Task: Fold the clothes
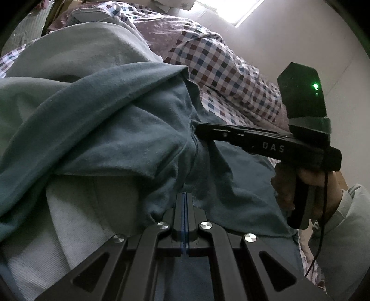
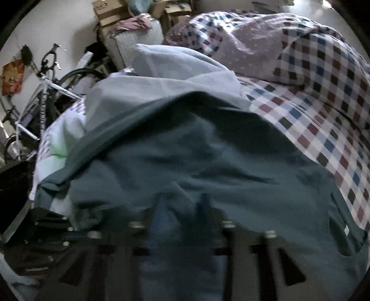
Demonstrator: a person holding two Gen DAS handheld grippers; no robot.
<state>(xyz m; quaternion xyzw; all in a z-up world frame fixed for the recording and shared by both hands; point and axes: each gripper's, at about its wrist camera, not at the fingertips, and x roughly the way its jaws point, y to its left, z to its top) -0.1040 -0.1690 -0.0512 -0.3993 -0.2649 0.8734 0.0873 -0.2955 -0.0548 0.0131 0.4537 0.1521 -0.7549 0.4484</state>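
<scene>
A teal garment (image 1: pixel 104 120) lies rumpled on a bed, over a pale grey-green garment (image 1: pixel 69 53). My left gripper (image 1: pixel 184 195) is at the bottom of the left wrist view. Its jaws are together and teal cloth is bunched at the tips. My right gripper (image 1: pixel 197 127) comes in from the right, held by a hand (image 1: pixel 323 185), with its tips in a crease of the same cloth. The right wrist view is blurred. There a fold of the teal garment (image 2: pixel 208 150) fills the gap of the right gripper (image 2: pixel 181 201), and the pale garment (image 2: pixel 173 76) lies behind.
Checked bedding (image 1: pixel 219 69) covers the bed (image 2: pixel 323 115), with a heaped quilt (image 2: pixel 266 46) at the far side. A bicycle (image 2: pixel 46 92) and stacked cardboard boxes (image 2: pixel 111 14) stand beyond the bed's left edge. A cable (image 1: pixel 323 220) hangs from the right gripper's handle.
</scene>
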